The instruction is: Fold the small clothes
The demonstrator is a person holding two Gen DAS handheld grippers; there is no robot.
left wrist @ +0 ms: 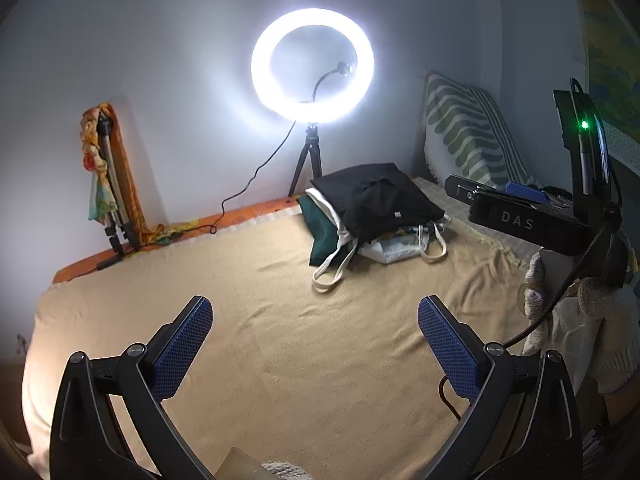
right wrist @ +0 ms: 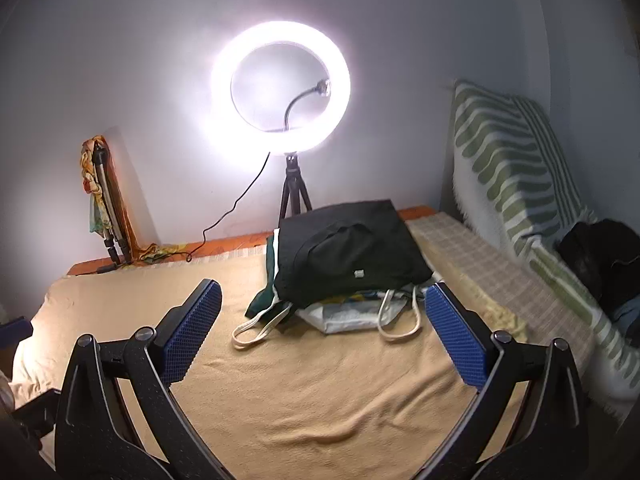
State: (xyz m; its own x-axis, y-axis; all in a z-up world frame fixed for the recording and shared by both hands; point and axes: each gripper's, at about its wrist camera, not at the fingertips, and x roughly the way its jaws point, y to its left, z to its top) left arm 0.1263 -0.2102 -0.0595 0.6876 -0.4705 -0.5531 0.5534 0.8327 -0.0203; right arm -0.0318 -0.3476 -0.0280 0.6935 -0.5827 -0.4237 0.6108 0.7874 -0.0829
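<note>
A pile of folded cloth items sits at the far side of a tan blanket [left wrist: 280,340]: a black piece [left wrist: 376,200] on top, a dark green one [left wrist: 320,236] and white tote bags with cream handles [left wrist: 336,268] under it. The pile also shows in the right wrist view [right wrist: 348,256]. My left gripper [left wrist: 316,328] is open and empty above the blanket, short of the pile. My right gripper [right wrist: 324,320] is open and empty, closer to the pile; its body [left wrist: 524,220] shows at the right of the left wrist view, held by a gloved hand [left wrist: 580,320].
A lit ring light on a small tripod [left wrist: 312,64] stands at the wall behind the pile, its cable trailing left. A folded tripod with a colourful scarf [left wrist: 108,176] leans at the far left. A green-striped cushion [right wrist: 516,168] and dark clothes [right wrist: 600,256] lie at the right.
</note>
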